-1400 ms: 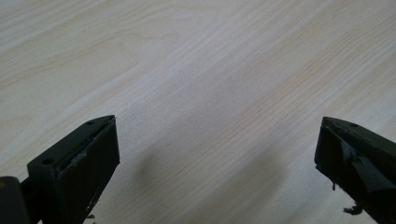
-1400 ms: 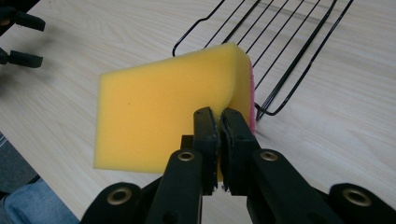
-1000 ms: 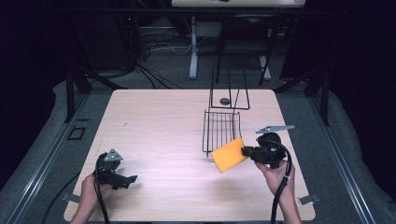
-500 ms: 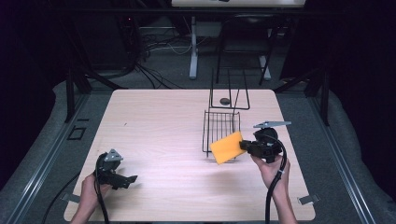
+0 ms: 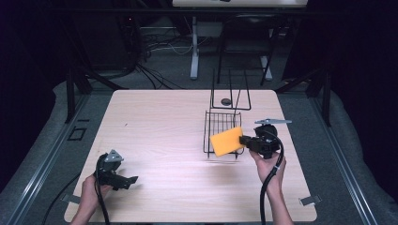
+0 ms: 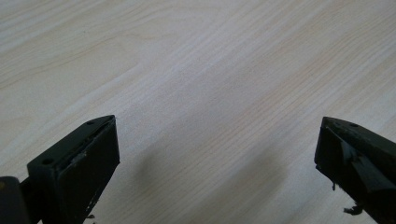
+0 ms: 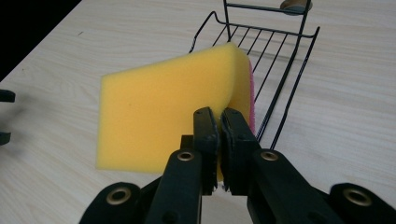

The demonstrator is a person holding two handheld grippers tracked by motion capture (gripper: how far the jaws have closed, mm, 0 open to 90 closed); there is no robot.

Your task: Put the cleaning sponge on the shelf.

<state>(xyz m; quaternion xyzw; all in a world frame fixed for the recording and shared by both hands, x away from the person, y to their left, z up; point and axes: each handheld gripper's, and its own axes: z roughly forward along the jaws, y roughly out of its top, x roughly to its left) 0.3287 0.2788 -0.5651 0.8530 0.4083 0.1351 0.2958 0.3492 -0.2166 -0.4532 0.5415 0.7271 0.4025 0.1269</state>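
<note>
From the high view, I see my right gripper (image 5: pixel 244 140) carrying the yellow sponge (image 5: pixel 226 141) farther from me than it was a second ago: back then the sponge hung near the front edge of the wire rack (image 5: pixel 220 123), and now it overlaps the rack's near right corner, lifted off the table (image 5: pixel 155 126). The right hand has slid up and away from me with it. I read that as the carry nearing its end, with the sponge about to be set into the rack. My left gripper (image 5: pixel 126 180) has not moved in that time; it rests near the near left corner of the table, well apart from the work. A small dark round thing (image 5: pixel 226 101) lies beyond the rack, inside the upright wire frame (image 5: pixel 230 91).

In the left gripper view, the two jaws stand wide apart with bare wood grain between them, holding nothing.

In the right gripper view, the jaws are pinched tight on the near edge of the sponge (image 7: pixel 168 112), squeezing the foam thin between them. The sponge stands on edge, its yellow face towards the left, a pink scouring layer showing along its right side. The rack (image 7: pixel 275 60) sits just behind and to the right, its wires running away from me. I judge the next move needs the sponge tipped over the rack's near rail before the grip is let go.
</note>
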